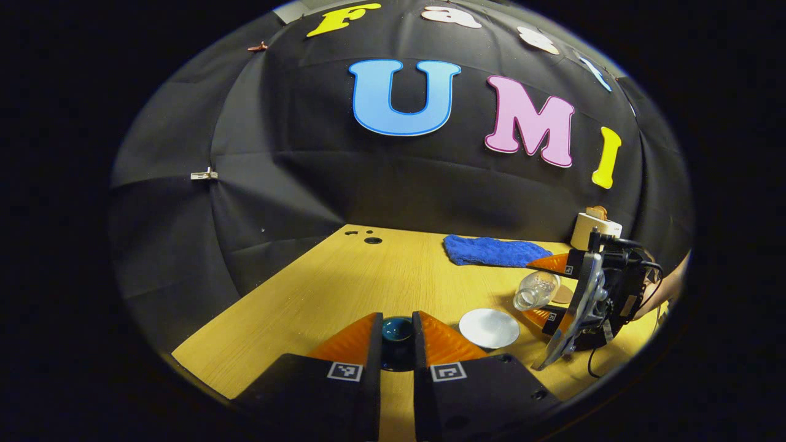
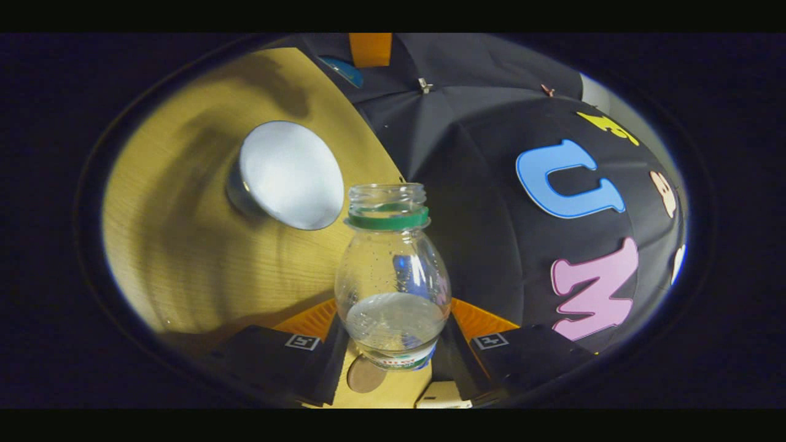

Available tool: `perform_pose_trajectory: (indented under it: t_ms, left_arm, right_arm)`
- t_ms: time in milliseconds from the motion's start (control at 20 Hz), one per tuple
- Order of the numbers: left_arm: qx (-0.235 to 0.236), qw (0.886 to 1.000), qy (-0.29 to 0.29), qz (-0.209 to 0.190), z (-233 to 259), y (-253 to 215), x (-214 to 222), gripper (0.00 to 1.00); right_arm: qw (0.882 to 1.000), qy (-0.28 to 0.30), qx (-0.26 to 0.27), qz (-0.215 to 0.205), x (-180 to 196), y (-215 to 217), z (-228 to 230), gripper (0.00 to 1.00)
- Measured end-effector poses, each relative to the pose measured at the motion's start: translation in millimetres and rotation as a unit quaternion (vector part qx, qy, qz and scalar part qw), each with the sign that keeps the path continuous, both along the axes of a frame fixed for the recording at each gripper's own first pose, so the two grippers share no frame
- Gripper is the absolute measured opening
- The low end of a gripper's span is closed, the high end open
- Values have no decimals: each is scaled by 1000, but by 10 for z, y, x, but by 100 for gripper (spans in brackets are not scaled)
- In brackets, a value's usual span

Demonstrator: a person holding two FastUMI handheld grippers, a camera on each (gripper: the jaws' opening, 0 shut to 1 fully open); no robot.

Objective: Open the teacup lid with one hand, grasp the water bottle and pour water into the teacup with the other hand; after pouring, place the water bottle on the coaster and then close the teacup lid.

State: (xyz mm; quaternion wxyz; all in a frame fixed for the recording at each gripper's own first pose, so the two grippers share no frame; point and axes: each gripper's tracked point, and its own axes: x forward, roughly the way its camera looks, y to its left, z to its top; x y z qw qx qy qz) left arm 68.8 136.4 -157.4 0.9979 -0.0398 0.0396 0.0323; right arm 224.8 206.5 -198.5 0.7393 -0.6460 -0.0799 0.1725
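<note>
Teacup, lid off, stands on the table near the right gripper, whose fingers pinch the water bottle, tilted toward it. The left gripper pinches the lid. Pouring looks underway; coaster and closing remain.

A staged recording booth, not a home: black cloth wall clipped together behind a wooden tabletop, with household props such as a blue towel near the tabletop's far edge.
</note>
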Motion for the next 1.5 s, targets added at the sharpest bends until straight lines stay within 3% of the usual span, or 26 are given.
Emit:
perform_pose_trajectory:
  t_ms: [50, 150, 200, 450, 950, 1000, 1050, 1500]
  left_arm:
    - [1, 1000, 0, 1, -13, 0, 3, 25]
    - [-6, 1000, 4, 4, -36, 14, -3, 30]
    - [-9, 1000, 5, 7, -38, 31, -5, 26]
    - [-25, 999, 6, 22, -70, 91, 21, 26]
    - [-27, 1000, 10, 9, -147, 33, 31, 26]
    - [-28, 1000, 8, 11, -144, 38, 27, 29]
    - [-30, 999, 7, 11, -156, 40, 10, 26]
    - [-44, 999, -2, 23, -169, 158, -147, 26]
  right_arm:
    - [1000, -4, -6, 4, 10, 21, 0, 71]
    - [1000, -6, -14, 10, 20, 54, -20, 75]
    - [1000, -8, -18, 14, 24, 71, -33, 75]
    - [998, -41, -42, 35, 60, 167, -9, 75]
    - [991, -76, -87, 62, 150, 242, 128, 75]
    - [991, -78, -92, 64, 146, 237, 146, 75]
    - [990, -81, -96, 67, 141, 237, 156, 75]
    - [983, -95, -131, 91, 112, 379, 196, 75]
